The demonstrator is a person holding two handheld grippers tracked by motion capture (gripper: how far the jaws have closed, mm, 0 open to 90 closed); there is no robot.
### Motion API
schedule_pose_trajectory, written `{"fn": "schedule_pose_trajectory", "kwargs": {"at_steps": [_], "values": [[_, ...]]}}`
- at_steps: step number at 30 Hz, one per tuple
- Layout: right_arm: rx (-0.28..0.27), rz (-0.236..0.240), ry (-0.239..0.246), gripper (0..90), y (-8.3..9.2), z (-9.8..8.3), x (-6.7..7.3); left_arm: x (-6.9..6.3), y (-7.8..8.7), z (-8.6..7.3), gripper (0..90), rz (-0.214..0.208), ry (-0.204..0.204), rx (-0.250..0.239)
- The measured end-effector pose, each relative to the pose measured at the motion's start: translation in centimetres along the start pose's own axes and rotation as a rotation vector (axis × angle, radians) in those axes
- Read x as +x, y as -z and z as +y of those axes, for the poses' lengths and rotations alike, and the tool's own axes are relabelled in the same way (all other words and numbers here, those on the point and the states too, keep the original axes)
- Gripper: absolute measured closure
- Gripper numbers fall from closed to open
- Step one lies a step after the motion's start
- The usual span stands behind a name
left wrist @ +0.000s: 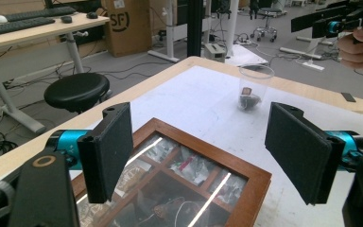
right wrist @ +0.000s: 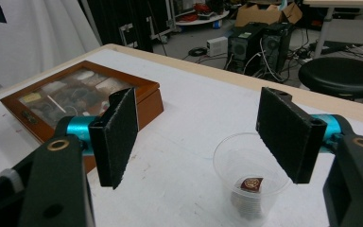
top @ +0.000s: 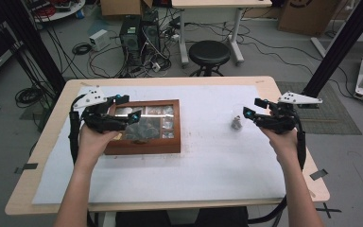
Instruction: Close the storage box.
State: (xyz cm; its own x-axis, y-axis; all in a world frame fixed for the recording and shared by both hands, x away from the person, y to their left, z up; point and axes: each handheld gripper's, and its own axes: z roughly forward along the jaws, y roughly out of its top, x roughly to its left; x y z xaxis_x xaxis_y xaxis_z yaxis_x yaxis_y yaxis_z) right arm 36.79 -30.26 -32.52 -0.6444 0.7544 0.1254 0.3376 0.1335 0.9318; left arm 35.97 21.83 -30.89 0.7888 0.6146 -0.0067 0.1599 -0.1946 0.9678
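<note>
A wooden box [top: 144,144] with a closed glass lid lies left of the table's middle; under the glass are compartments of small packets [left wrist: 189,165]. My left gripper [top: 127,108] hovers open over the box's left half, nothing between its pads [left wrist: 108,151]. A clear plastic cup [top: 237,122] with a tea bag [right wrist: 250,185] inside stands upright to the right. My right gripper [top: 254,107] hangs open just right of and above the cup, empty. In the right gripper view the cup [right wrist: 250,182] sits below and between the jaws, and the box [right wrist: 82,97] lies to the left.
A white mat [top: 208,156] covers most of the wooden table [top: 269,85]. Beyond the far edge stand a black stool [top: 209,53], computer towers [top: 139,33] with loose cables, and a desk. Black frame posts [top: 340,42] rise at both far corners.
</note>
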Motion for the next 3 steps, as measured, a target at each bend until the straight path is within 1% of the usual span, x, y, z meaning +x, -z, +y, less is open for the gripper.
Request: {"fn": "schedule_pose_trajectory", "kwargs": {"at_steps": [3], "values": [[-0.007, -0.007, -0.001, 29.1, 0.06, 0.01, -0.02, 0.0, -0.01, 0.03, 24.2, -0.001, -0.001, -0.004]]}}
